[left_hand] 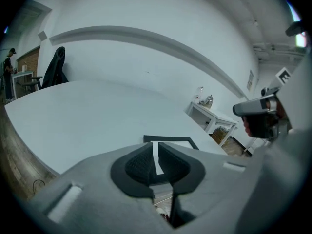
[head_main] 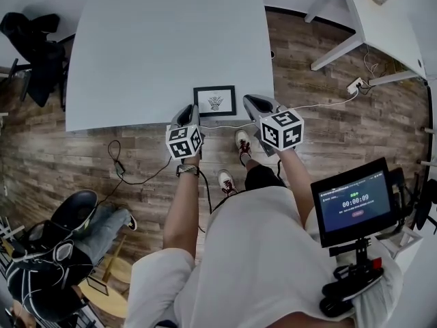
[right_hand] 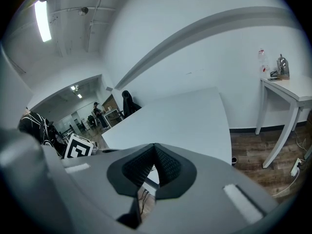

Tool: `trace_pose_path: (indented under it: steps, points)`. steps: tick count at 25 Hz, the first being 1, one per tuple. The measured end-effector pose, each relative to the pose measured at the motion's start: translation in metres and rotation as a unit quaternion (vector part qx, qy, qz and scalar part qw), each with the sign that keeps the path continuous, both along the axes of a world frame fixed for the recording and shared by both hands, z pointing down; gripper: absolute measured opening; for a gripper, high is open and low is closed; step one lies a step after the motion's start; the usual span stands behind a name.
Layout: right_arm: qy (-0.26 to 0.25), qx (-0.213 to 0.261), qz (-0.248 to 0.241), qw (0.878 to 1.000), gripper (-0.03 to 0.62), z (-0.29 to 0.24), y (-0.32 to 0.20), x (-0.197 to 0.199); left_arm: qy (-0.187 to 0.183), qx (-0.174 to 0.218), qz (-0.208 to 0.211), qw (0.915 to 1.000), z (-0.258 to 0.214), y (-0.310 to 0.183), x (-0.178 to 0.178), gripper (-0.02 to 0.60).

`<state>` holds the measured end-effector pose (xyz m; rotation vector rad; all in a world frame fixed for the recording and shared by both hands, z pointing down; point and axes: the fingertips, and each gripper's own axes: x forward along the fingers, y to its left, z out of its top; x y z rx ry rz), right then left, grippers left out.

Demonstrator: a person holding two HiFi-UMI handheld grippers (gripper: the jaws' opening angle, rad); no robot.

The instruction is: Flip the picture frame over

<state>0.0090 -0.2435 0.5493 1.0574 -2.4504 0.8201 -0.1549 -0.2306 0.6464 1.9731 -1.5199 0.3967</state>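
The picture frame (head_main: 215, 101), black-edged with a white print facing up, lies flat at the near edge of the white table (head_main: 164, 39). My left gripper (head_main: 190, 111) hovers just left of the frame at the table edge. Its jaws stand a narrow slit apart with nothing between them. In the left gripper view (left_hand: 157, 156) the frame (left_hand: 169, 140) lies just beyond the tips. My right gripper (head_main: 251, 102) is just right of the frame. In the right gripper view (right_hand: 155, 151) its pads meet at the tips and hold nothing.
A second white table (head_main: 382, 19) stands at the upper right, with a power strip (head_main: 355, 85) and cable below it. Left of the table is a chair with a black garment (head_main: 31, 43). Cables (head_main: 130, 169) trail over the wood floor. A person sits at lower left (head_main: 75, 238).
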Motion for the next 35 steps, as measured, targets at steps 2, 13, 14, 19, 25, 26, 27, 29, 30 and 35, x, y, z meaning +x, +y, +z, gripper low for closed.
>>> trace_pose_path:
  steps: [2,13,14,19,25,26,27,29,30,35]
  points:
    - [0.000,0.009,-0.001,1.000,0.002,-0.007,-0.002,0.001,-0.005,0.014,0.009,0.9999,-0.012,-0.002,0.004,0.009]
    - [-0.006,0.086,0.001,0.996,0.002,-0.077,0.008,-0.010,-0.086,0.121,0.095,0.9843,-0.113,0.015,0.027,0.003]
    - [-0.003,0.096,-0.003,0.995,0.002,-0.085,0.016,-0.014,-0.091,0.132,0.094,0.9826,-0.125,0.022,0.025,0.003]
    - [0.014,0.142,-0.014,0.990,0.002,-0.116,0.018,-0.019,-0.121,0.177,0.111,0.9705,-0.171,0.022,0.026,0.003]
    - [0.018,0.188,0.003,0.982,0.002,-0.156,0.018,-0.006,-0.155,0.209,0.133,0.9562,-0.216,0.026,0.031,0.003]
    - [0.018,0.196,0.005,0.980,0.002,-0.166,0.023,-0.001,-0.159,0.216,0.133,0.9542,-0.227,0.032,0.035,0.003]
    - [0.017,0.204,0.008,0.979,0.002,-0.175,0.028,0.003,-0.162,0.222,0.134,0.9522,-0.237,0.036,0.038,0.003]
    - [0.015,0.218,0.012,0.976,0.002,-0.190,0.031,0.009,-0.167,0.235,0.136,0.9478,-0.254,0.040,0.042,0.004]
    - [0.015,0.225,0.014,0.974,0.002,-0.198,0.032,0.010,-0.170,0.241,0.138,0.9457,-0.261,0.039,0.043,0.003]
    - [0.013,0.252,0.017,0.967,0.002,-0.229,0.031,0.012,-0.173,0.264,0.139,0.9386,-0.289,0.035,0.045,0.003]
